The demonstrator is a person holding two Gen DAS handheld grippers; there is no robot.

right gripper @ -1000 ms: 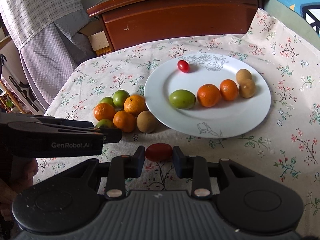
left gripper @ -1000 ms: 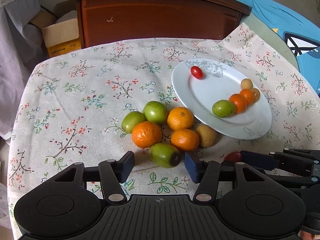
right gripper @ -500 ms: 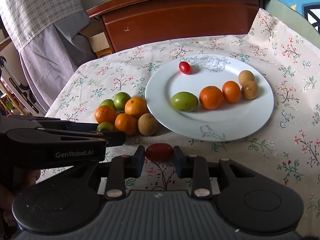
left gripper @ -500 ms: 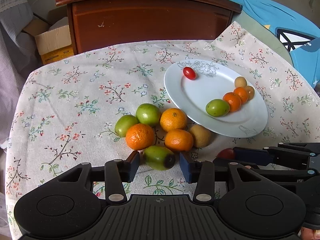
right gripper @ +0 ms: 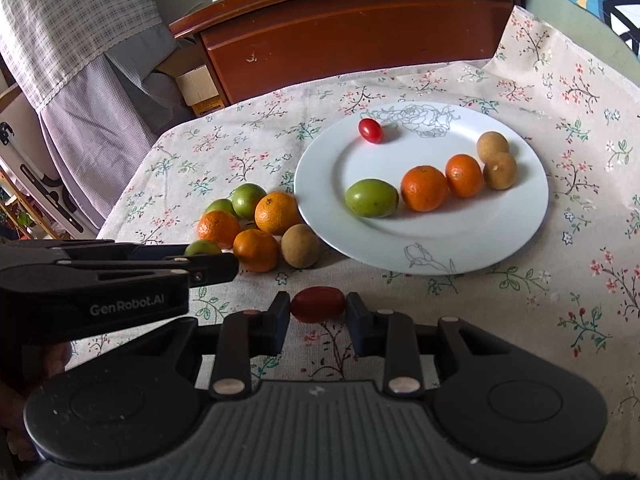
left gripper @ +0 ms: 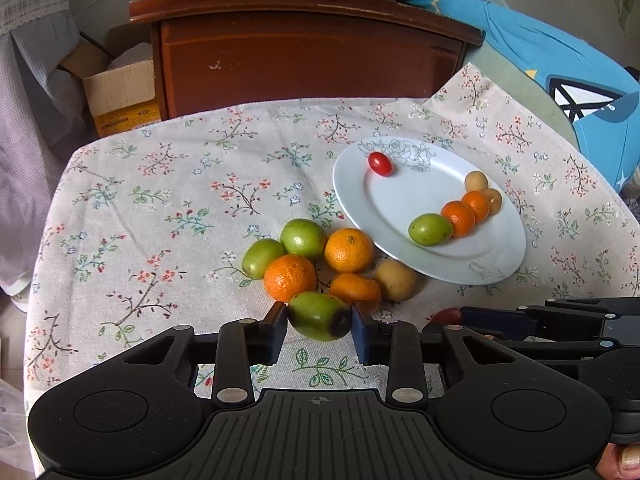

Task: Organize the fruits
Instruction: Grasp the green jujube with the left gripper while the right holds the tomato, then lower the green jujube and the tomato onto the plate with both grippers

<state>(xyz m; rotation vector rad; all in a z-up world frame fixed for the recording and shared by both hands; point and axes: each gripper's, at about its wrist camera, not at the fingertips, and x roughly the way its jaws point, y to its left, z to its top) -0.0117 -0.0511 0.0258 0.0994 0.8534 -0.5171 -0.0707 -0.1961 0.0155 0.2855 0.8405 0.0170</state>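
**Hand-held grippers each clamp a fruit at the near edge**

Left hand-held gripper (left gripper: 319, 326) tilts down toward the tabletop (left gripper: 160, 216), which is covered in a flowered cloth. Its jaws have just been closing and now stand narrow, the blue pads pressing both ends of an oval green fruit (left gripper: 318, 316) with a dark tip. Just beyond lies a loose heap: two more smooth green fruits, three dimpled oranges (left gripper: 290, 278) and a dull brown fruit (left gripper: 396, 280). Further right, the glossy white plate (right gripper: 520, 232) with a drawn rose carries a red tomato (right gripper: 370, 130), then a row of a green fruit, two oranges and two brown fruits. Right hand-held gripper (right gripper: 318, 314), tilted down likewise, holds a dark red oval tomato (right gripper: 318, 304) between narrow jaws, near the plate's front rim.
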